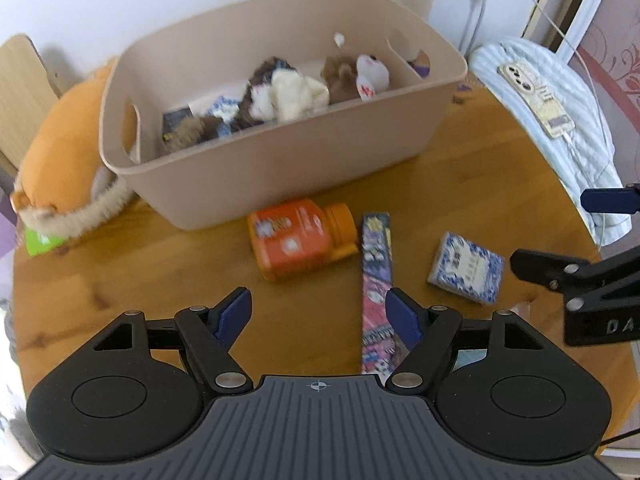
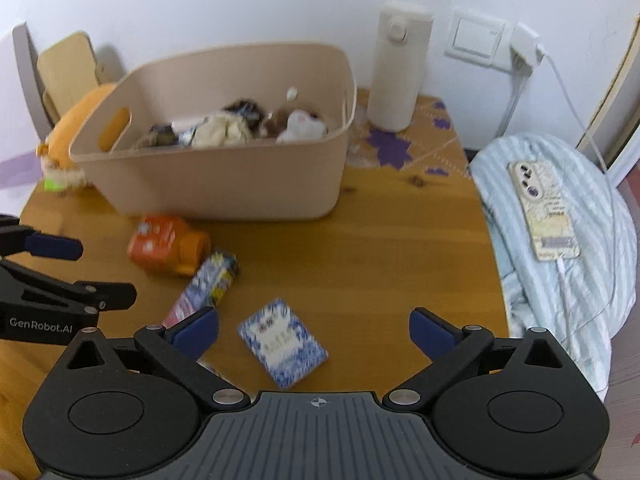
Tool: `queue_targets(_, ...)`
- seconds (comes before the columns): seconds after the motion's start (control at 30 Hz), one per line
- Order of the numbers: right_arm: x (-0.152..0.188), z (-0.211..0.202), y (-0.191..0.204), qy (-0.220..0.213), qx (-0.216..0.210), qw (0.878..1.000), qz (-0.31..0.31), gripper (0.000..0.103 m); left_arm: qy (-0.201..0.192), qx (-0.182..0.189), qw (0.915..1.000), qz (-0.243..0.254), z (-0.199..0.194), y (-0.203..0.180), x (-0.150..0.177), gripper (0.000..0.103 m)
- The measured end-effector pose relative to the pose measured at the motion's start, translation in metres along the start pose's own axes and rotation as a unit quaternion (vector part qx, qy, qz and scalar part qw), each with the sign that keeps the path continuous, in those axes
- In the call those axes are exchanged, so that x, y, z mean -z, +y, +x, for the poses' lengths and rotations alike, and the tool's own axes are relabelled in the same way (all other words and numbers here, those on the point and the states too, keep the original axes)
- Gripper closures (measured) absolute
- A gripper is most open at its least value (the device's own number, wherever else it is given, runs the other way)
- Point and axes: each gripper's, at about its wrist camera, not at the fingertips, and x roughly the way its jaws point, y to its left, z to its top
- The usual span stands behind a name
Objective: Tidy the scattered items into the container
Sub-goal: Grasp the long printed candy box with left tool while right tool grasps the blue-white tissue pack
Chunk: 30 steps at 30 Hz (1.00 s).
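Note:
A beige plastic bin (image 1: 280,160) (image 2: 224,184) stands at the back of the wooden table and holds plush toys and small packets. In front of it lie an orange bottle (image 1: 300,240) (image 2: 166,246) on its side, a long colourful box (image 1: 376,280) (image 2: 208,286) and a blue-white patterned box (image 1: 466,268) (image 2: 284,342). My left gripper (image 1: 320,312) is open and empty, above the table just short of the bottle and the long box. My right gripper (image 2: 314,330) is open and empty, with the patterned box between its fingers' line.
An orange plush toy (image 1: 68,160) (image 2: 76,128) lies left of the bin with a green item (image 1: 40,242) beside it. A cream flask (image 2: 396,64) stands behind the bin. A phone on a cable (image 2: 544,208) rests on striped bedding (image 2: 560,280) at the right.

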Motion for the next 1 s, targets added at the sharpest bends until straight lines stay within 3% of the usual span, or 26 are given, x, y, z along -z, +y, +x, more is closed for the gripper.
queue_targets(0.23, 0.018, 0.020, 0.005, 0.008, 0.009, 0.998, -0.068, 0.000, 0.033, -0.002, 0.9986, -0.041, 0.026, -0.004, 0.011, 0.028)
queue_targets(0.4, 0.021, 0.035, 0.005, 0.021, -0.009, 0.996, -0.085, 0.000, 0.051, 0.003, 0.9963, -0.069, 0.040, -0.004, 0.012, 0.028)
queue_targets(0.83, 0.014, 0.069, 0.014, 0.048, -0.028, 0.988, -0.146, 0.000, 0.071, -0.014, 0.9918, -0.105, 0.070, -0.003, 0.011, 0.028)
queue_targets(1.0, 0.014, 0.078, 0.016, 0.058, -0.035, 0.986, -0.154, 0.001, 0.059, -0.029, 0.9927, -0.101, 0.074, -0.004, 0.007, 0.028)
